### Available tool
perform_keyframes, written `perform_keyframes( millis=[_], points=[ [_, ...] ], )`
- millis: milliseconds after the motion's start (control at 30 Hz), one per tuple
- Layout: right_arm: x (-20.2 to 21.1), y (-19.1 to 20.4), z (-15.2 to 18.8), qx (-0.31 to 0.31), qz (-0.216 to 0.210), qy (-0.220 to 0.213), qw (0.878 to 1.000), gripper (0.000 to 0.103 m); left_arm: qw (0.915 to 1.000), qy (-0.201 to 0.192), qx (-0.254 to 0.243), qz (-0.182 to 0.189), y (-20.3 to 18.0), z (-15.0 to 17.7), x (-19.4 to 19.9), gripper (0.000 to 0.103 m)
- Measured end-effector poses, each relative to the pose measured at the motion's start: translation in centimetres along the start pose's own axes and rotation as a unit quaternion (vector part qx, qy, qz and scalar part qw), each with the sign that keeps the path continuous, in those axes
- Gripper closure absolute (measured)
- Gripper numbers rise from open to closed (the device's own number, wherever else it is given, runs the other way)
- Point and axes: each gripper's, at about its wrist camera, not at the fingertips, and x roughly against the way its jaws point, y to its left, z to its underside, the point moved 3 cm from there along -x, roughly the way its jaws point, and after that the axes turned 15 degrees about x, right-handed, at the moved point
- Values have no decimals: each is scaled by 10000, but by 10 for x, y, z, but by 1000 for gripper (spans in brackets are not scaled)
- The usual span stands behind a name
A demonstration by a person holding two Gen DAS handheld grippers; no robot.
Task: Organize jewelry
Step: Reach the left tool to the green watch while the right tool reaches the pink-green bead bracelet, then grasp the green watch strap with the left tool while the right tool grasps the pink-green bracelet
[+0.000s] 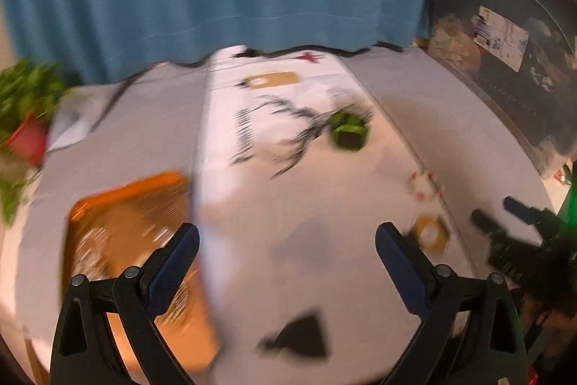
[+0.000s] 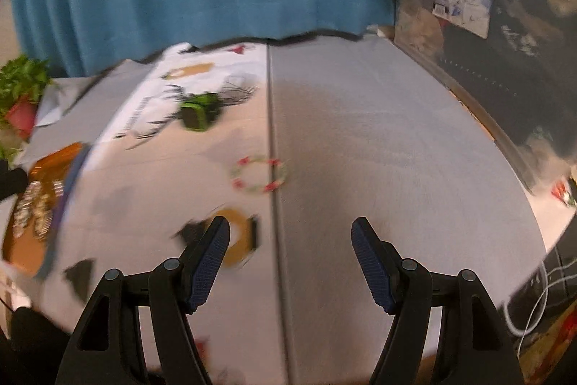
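Both claws are standing wide and holding nothing: left gripper (image 1: 287, 239) over the white cloth (image 1: 310, 204), right gripper (image 2: 290, 229) likewise. Its left pad is covering a gold bangle (image 2: 238, 242) at eleven o'clock (blurred); the beaded bracelet (image 2: 259, 174) is lying at twelve. Closing hastily risks skidding either away.

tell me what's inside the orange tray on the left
In the orange tray, rows of small pale, silvery jewelry pieces lie on its floor. Blur hides what they are. A bluish strip covers its right edge, and the view cuts off its near end.
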Motion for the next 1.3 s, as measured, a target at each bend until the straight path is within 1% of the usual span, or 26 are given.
perform_keyframes(
  millis=[67,133,200,267,300,333,367,400,467,533,567,600,667,733,767,800,833,867,900,933,967,1000,1167,1300],
  points=[
    [-24,-10,-8,95,20,47,9999,32,9998,56,-154,92,-26,-19,-29,6],
    [-45,-19,-15,19,-100,116,9999,32,9995,86,-269,104,-45,-32,-52,6],
    [-66,-27,-24,-56,-288,141,9995,32,9990,161,-413,28,-63,-46,-80,6],
    [-83,-30,-30,49,-322,229,9992,32,9984,268,-492,-42,-77,-57,-110,6],
    [-92,-30,-31,178,-326,318,9988,32,9982,318,-496,-70,-81,-60,-121,6],
    [-101,-29,-29,373,-253,459,9979,30,9980,385,-490,-71,-83,-63,-131,6],
    [-102,-30,-30,490,-178,282,9982,28,9974,542,-474,-47,-87,-67,-148,6],
    [-103,-31,-29,595,-167,249,9978,28,9967,663,-460,-66,-89,-69,-161,6],
    [-105,-40,-27,508,-120,280,9982,27,9953,807,-460,-259,-89,-70,-183,6],
    [-108,-54,-25,289,-91,323,9990,27,9931,933,-545,-466,-86,-70,-203,6],
    [-108,-56,-25,237,-124,326,9991,27,9922,984,-561,-527,-84,-69,-209,3],
    [-109,-57,-25,256,-108,330,9991,27,9931,973,-484,-450,-81,-70,-211,3],
    [-108,-56,-27,301,-67,329,9990,27,9932,1070,-296,-354,-75,-71,-214,3],
    [-109,-55,-29,342,-49,321,9989,29,9928,1165,-185,-224,-73,-71,-215,9],
    [-105,-52,-28,349,-136,286,9989,41,9930,1165,-149,-104,-73,-71,-213,31],
    [-103,-50,-29,368,-232,225,9988,68,9938,1101,-151,-70,-74,-72,-210,53],
    [-101,-44,-30,517,-284,148,9982,89,9943,1025,-224,-191,-74,-73,-204,55],
    [-98,-39,-30,648,-326,139,9973,96,9945,1001,-246,-204,-74,-72,-199,55],
    [-96,-33,-31,787,-272,157,9964,97,9949,966,-240,-148,-73,-71,-194,55],
    [-95,-28,-31,810,-345,154,9960,97,9953,920,-260,-127,-71,-69,-188,55],
    [-93,-26,-31,729,-535,143,9958,97,9957,866,-293,-149,-70,-67,-181,55],
    [-90,-25,-32,558,-623,129,9964,97,9960,820,-312,-155,-68,-66,-173,55],
    [-58,-19,-41,499,-479,-130,9975,97,9976,595,-341,-104,-60,-57,-123,55],
    [-21,-12,-50,531,-373,-351,9973,97,9983,381,-425,-112,-54,-44,-73,55]
  ],
)
